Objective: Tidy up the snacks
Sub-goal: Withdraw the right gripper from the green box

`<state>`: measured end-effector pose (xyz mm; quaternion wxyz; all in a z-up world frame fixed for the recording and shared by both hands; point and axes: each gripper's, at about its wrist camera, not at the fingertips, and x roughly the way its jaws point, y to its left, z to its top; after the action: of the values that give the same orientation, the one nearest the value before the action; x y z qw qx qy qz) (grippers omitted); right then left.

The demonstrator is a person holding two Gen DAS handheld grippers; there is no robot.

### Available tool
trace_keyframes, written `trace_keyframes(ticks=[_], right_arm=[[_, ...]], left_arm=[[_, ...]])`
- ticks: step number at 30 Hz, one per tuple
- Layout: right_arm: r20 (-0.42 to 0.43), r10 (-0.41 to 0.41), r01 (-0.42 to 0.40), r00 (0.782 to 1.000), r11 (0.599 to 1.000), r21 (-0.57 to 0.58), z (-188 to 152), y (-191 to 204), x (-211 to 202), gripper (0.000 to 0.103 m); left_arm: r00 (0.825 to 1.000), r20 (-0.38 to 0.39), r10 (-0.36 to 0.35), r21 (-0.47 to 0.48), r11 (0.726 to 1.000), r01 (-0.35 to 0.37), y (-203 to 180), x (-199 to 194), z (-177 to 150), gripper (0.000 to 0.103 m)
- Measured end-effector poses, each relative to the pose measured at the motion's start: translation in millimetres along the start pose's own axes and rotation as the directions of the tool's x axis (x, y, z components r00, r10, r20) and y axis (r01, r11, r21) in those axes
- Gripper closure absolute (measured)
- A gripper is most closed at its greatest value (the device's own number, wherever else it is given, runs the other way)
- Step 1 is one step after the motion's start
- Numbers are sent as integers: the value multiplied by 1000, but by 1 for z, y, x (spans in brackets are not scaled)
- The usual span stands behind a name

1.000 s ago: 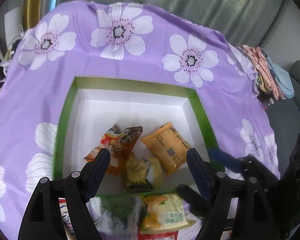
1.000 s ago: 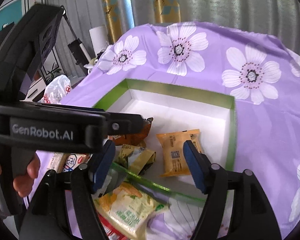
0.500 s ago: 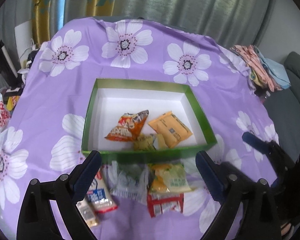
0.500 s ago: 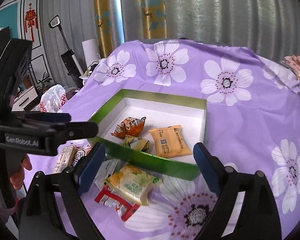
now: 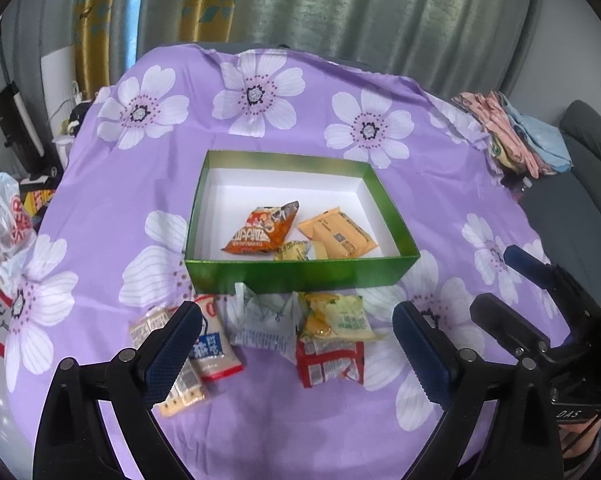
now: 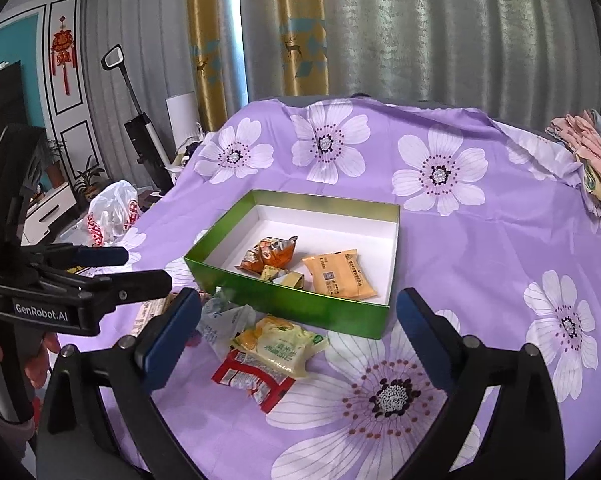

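Observation:
A green box [image 5: 300, 274] [image 6: 284, 300] with a white inside sits on the purple flowered cloth. It holds an orange chip bag [image 5: 264, 230] [image 6: 270, 256], a yellow-orange packet [image 5: 336, 234] [image 6: 338, 274] and a small yellow wrapper [image 5: 294, 251] [image 6: 282, 276]. Loose snacks lie in front of it: a yellow-green packet [image 5: 336, 318] [image 6: 278, 344] on a red packet [image 5: 328, 364] [image 6: 252, 378], a white-blue bag [image 5: 264, 320] [image 6: 220, 320] and a milk-candy packet [image 5: 212, 344]. My left gripper [image 5: 296, 352] and right gripper [image 6: 296, 344] are open and empty, held back above the loose snacks.
A pile of folded clothes [image 5: 512, 136] [image 6: 592, 152] lies at the cloth's far right edge. A white and red plastic bag [image 5: 4, 224] [image 6: 112, 216] sits off the left edge. Curtains hang behind. A grey sofa [image 5: 592, 148] stands at the right.
Both grippers have pulled back and up from the box. The box now looks smaller and the loose snacks in front of it have come into full view.

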<state>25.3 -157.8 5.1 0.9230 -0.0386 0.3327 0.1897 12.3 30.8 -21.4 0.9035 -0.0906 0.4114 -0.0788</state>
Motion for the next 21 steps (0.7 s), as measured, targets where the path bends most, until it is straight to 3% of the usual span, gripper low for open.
trace_keyframes(ticks=[21], right_arm=[[1,17,-17,1000,999,-28,-9,23,-18,4]], left_arm=[[999,-6,-44,-26,999,43,2,-15,-17,7]])
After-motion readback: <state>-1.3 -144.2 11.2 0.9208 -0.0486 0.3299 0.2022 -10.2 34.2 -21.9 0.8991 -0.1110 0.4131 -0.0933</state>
